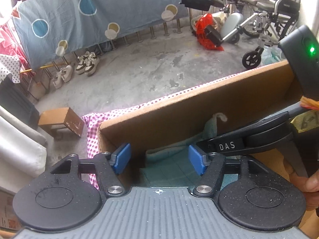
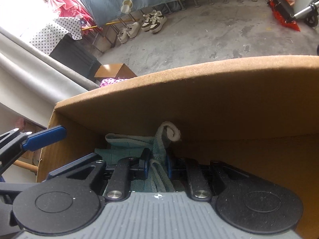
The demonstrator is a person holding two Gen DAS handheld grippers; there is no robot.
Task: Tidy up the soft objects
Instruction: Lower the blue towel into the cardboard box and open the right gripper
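Note:
A teal towel [image 1: 169,169] [image 2: 129,145] lies folded inside an open cardboard box [image 1: 199,109] [image 2: 199,89]. One white-tipped corner of it curls up against the far wall. My left gripper [image 1: 159,158] hangs over the box's left end with its blue pads wide apart; the towel sits below them, untouched. My right gripper [image 2: 157,166] is down in the box, pads pinched on an upright fold of the towel. In the left wrist view, my right gripper [image 1: 219,145] comes in from the right. One blue pad of my left gripper [image 2: 45,137] shows at the box's left wall.
The box rests on a pink checked cloth [image 1: 91,131]. On the concrete floor are a small brown box [image 1: 61,121], pairs of shoes [image 1: 79,67], a red bag [image 1: 205,31] and a wheelchair [image 1: 269,20]. A blue sheet [image 1: 99,10] hangs on the railing. A person's hand [image 1: 311,181] is at the right.

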